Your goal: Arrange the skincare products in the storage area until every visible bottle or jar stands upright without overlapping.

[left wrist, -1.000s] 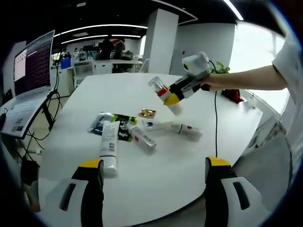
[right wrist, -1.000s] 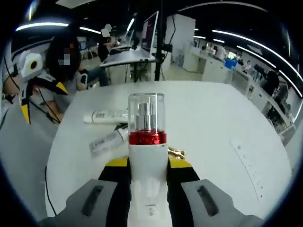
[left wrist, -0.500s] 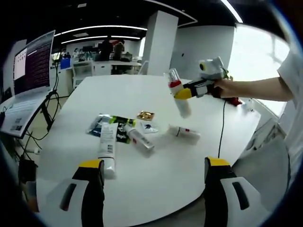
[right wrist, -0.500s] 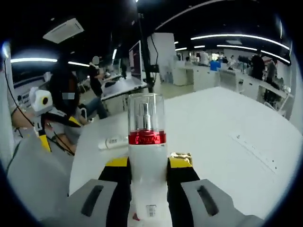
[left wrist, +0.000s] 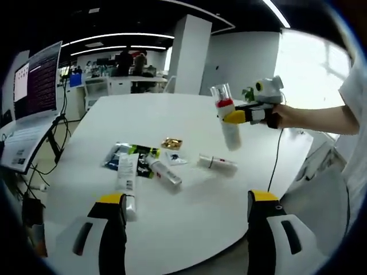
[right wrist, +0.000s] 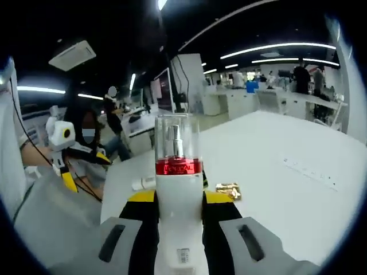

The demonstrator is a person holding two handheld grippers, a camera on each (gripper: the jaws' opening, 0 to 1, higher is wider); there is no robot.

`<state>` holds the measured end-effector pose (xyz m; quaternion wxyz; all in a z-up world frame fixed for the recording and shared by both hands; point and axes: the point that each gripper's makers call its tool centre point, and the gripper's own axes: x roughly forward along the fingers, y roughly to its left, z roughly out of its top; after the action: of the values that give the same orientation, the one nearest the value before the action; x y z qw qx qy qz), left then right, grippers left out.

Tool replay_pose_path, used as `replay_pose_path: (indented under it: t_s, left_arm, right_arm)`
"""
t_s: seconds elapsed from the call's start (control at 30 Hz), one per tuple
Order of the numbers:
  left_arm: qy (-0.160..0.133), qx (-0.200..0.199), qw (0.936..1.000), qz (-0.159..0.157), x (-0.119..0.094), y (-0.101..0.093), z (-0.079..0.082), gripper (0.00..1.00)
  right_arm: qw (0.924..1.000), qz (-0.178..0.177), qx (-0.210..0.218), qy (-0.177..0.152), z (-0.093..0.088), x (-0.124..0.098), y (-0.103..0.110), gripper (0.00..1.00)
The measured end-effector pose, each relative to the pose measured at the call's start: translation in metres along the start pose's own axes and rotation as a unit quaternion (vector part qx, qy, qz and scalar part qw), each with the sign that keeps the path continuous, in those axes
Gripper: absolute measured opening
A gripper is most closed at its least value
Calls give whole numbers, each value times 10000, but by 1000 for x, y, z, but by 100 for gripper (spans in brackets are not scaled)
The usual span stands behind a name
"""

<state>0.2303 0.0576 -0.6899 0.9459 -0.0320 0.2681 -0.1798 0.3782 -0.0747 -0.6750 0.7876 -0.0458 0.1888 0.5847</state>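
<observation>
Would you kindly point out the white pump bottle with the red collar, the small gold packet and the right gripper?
white pump bottle with the red collar (right wrist: 178, 200), right gripper view, white body.
small gold packet (left wrist: 171, 143), left gripper view, its middle.
right gripper (right wrist: 179, 201), right gripper view, between its yellow tips.

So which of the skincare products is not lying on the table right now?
The white pump bottle with the red band and clear cap: the right tool holds it above the table, while the other products lie flat.

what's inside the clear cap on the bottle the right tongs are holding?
Inside the clear cap, a silver pump head above a red collar. The right tongs cover the white bottle sides lower down.
</observation>
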Motion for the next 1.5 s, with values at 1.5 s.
replay_pose_path:
  t_s: [1.5]
  left_arm:
    - [-1277,-593,9847,-1022,19,-121,126,46]
  right_arm:
    - [9823,-1550,-684,-794,44,-38,121,27]
